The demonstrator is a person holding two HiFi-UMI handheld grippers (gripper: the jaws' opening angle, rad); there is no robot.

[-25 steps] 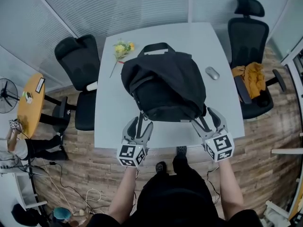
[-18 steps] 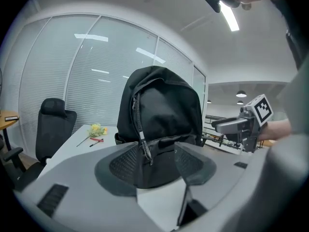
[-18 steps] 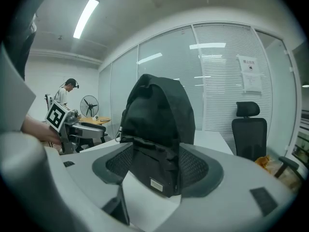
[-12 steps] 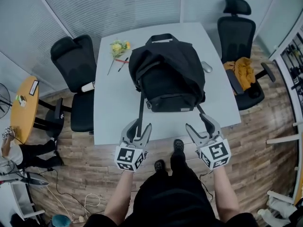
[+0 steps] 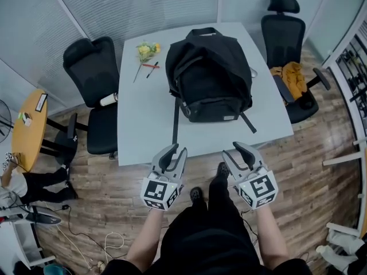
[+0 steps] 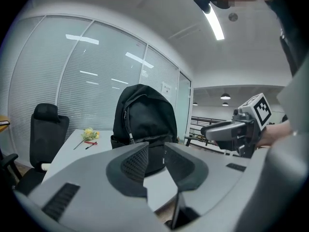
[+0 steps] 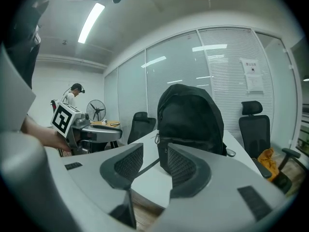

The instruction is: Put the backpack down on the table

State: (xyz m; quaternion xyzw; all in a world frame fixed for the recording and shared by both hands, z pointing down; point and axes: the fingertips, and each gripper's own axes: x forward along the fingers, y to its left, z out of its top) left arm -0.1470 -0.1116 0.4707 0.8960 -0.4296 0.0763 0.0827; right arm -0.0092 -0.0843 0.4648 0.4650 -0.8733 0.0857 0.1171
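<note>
Nearest the person, the left gripper (image 5: 174, 149) and the right gripper (image 5: 235, 149) have pulled back from the table (image 5: 143, 125) and hang over the floor. Their jaws have just been closing to a narrow gap with nothing between them, so both are released. Beyond them the backpack (image 5: 209, 73) stands upright in the middle of the table, straps (image 5: 175, 122) trailing toward the near edge and flowers (image 5: 147, 51) past it at the far left, so the task looks done.
</note>
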